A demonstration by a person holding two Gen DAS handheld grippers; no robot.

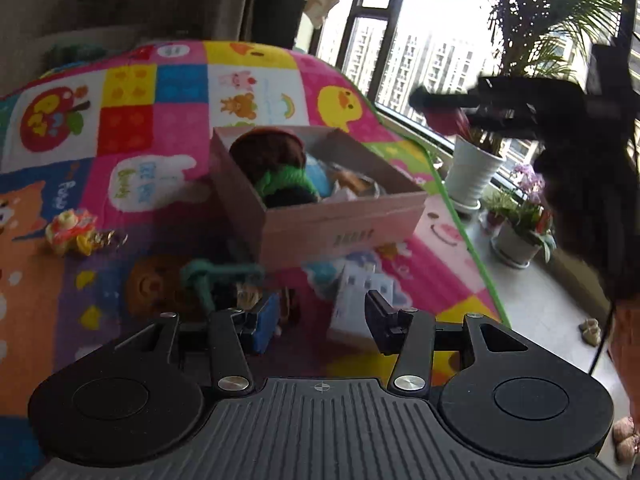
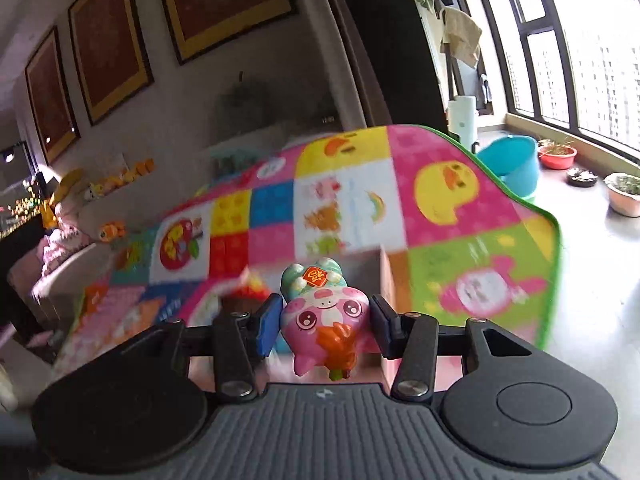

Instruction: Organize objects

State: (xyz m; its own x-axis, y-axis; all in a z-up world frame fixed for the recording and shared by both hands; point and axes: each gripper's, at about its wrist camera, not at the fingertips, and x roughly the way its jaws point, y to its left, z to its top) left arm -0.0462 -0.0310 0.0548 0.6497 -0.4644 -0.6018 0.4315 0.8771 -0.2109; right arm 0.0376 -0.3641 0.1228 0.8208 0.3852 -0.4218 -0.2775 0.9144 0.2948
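Note:
A pink cardboard box [image 1: 340, 224] stands on the colourful play mat [image 1: 160, 120], holding a brown and green knitted item [image 1: 276, 168] and other small things. My left gripper [image 1: 320, 320] is open and empty, low over the mat in front of the box, above a teal yarn toy [image 1: 212, 276] and a white packet [image 1: 360, 300]. My right gripper [image 2: 326, 320] is shut on a pink pig toy [image 2: 324, 316], held above the box [image 2: 384, 280]. In the left wrist view the right gripper [image 1: 432, 100] shows dark, high at the right.
A yellow and orange toy [image 1: 70, 230] lies on the mat at the left. Potted plants [image 1: 472, 168] line the windowsill to the right. A blue tub [image 2: 512, 164] and bowls [image 2: 624, 192] stand on the floor past the mat's green edge.

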